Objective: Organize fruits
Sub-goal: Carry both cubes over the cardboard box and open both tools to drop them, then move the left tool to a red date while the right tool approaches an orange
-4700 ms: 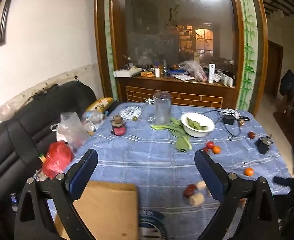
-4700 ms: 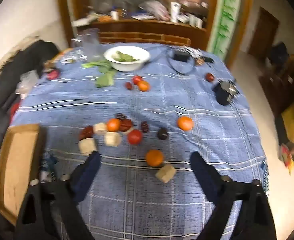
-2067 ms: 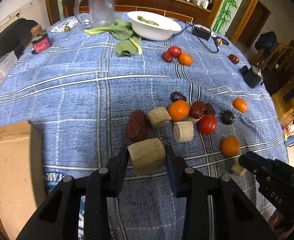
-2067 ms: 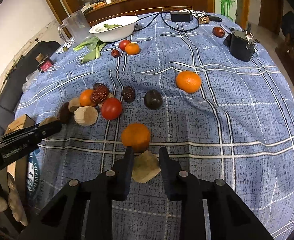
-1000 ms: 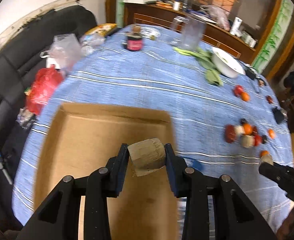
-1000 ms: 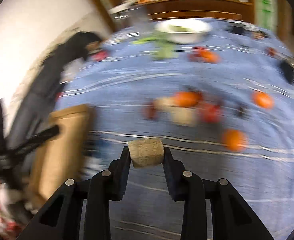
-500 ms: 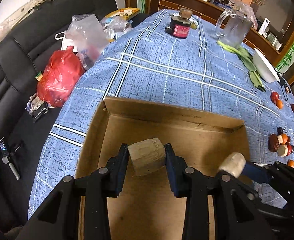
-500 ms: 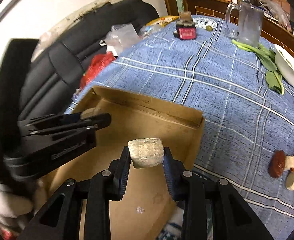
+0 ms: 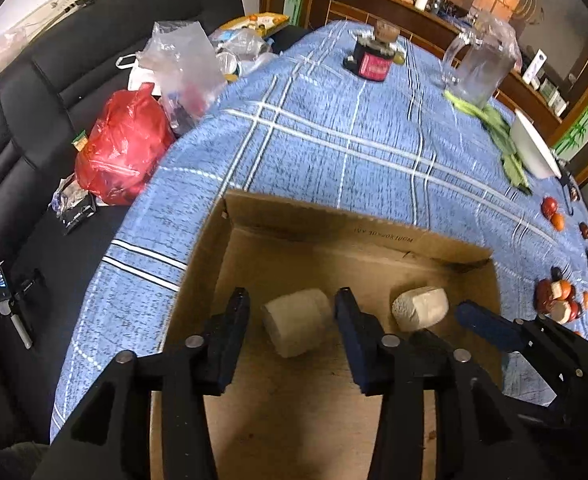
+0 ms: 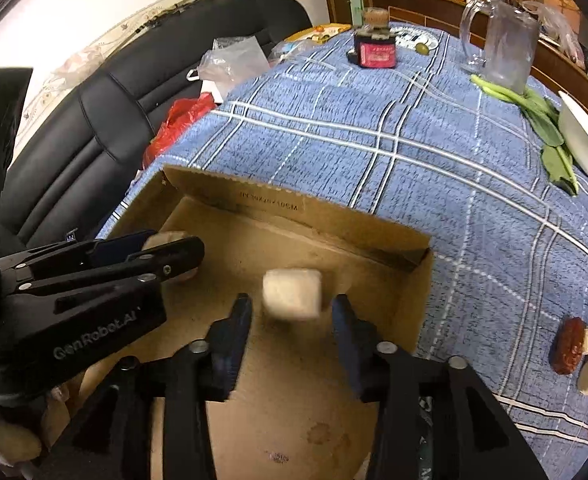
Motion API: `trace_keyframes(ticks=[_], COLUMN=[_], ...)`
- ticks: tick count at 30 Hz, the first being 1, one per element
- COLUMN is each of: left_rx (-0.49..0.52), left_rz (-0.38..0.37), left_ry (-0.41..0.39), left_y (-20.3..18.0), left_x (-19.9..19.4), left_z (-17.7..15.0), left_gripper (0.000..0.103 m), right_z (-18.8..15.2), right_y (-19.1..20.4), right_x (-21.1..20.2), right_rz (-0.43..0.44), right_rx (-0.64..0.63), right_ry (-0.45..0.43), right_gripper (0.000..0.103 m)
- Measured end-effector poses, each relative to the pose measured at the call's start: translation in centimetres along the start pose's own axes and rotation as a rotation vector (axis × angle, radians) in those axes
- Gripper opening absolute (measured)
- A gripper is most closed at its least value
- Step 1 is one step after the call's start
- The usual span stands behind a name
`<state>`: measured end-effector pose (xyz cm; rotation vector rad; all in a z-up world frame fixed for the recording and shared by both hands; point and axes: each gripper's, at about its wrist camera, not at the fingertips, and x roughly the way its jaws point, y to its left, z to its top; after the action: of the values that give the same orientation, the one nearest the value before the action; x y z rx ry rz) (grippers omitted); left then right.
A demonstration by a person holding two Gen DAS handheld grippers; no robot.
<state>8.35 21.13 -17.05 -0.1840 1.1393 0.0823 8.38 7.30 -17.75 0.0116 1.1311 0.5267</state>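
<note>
Both pairs of jaws stand parted above the cardboard box (image 9: pixel 333 220) and grip nothing; the worktop (image 9: pixel 333 120) under its blue checked cloth carries that box at the near edge, well apart from the loose fruit cluster (image 9: pixel 557 300) on the far right; left gripper (image 9: pixel 292 306) has a pale chunk (image 9: pixel 297 320) lying free between its jaws, right gripper (image 10: pixel 292 312) a second chunk (image 10: pixel 292 292), blurred, apparently dropping; the box seems meant to gather sorted pieces

pale chunks in cardboard box (image 9: pixel 333 224): 2 (image 9: pixel 296 321) (image 9: pixel 420 308) | glass mugs: 1 (image 9: pixel 479 70) | white bowls: 1 (image 9: pixel 531 150) | red bags: 1 (image 9: pixel 124 148) | loose fruits on counter: too clustered to count, perhaps ten
</note>
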Motion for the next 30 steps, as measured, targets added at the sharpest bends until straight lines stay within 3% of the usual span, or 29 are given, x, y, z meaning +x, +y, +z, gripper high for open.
trace_keyframes(ticks=[8, 11, 14, 22, 25, 30], left_rx=[-0.033, 0.018, 0.085, 0.279, 0.347, 0.379], left_rz=[-0.037, -0.064, -0.109, -0.244, -0.262, -0.303], left_ry=[-0.073, -0.091, -0.086, 0.014, 0.042, 0.083], left_y=[-2.0, -4.8, -8.7, -20.7, -24.4, -27.0], left_x=[-4.1, -5.2, -5.5, -2.2, -0.2, 2.4], left_z=[0.0, -0.3, -1.1, -3.5, -4.1, -4.4], left_gripper=[0.055, 0.055, 0.055, 0.055, 0.055, 0.055], right_z=[-3.2, -6.5, -9.9, -15.3, -15.9, -15.5], right_y=[-4.5, -9.4, -14.6, -25.1, -26.9, -27.8], right_x=[-6.5, -9.7, -12.8, -17.2, -17.2, -15.9], right_rz=[0.019, 0.009, -0.062, -0.231, -0.244, -0.235], right_rx=[0.107, 0.22, 0.331, 0.51, 0.525, 0.503], right_ry=[-0.061, -0.076, -0.102, -0.134, -0.135, -0.115], right_gripper=[0.053, 0.052, 0.052, 0.052, 0.052, 0.052])
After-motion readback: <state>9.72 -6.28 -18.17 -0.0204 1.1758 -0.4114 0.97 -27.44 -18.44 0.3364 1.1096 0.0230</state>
